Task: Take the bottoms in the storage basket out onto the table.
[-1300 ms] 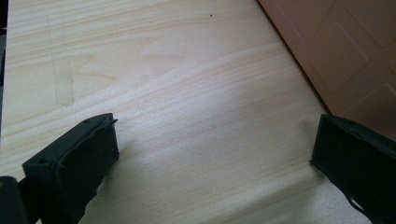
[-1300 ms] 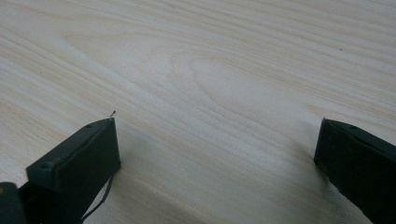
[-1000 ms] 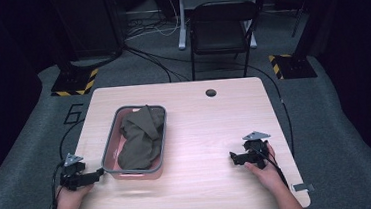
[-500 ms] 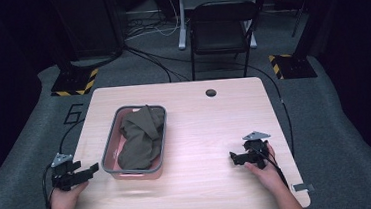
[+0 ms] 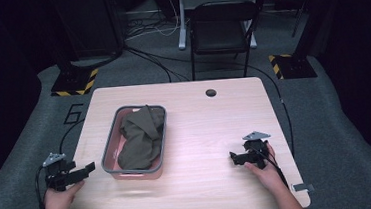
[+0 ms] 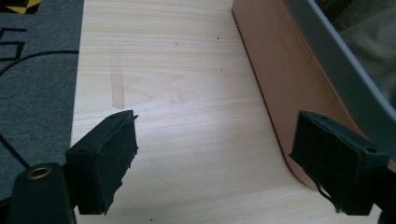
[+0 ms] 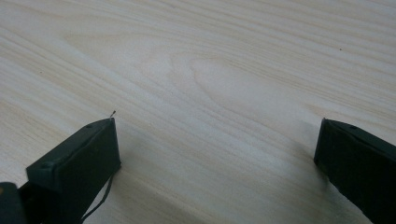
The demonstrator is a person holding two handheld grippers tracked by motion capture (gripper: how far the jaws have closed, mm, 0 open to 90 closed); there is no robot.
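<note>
The left gripper is seen with its jaws spread, having just opened further, and nothing is held between them; bare table lies beneath. Just beside its right jaw stands the pink bin with a grey rim, in which an olive-brown cloth is heaped. Well apart, the right gripper is held low over bare wood, jaws spread and empty.

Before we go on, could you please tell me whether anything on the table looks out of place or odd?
Little stands out. The dark olive cloth lies bunched in the pink plastic basket with the grey rim, one fold riding up to the far rim. The light wooden table shows only a faint pale streak near its left edge.
</note>
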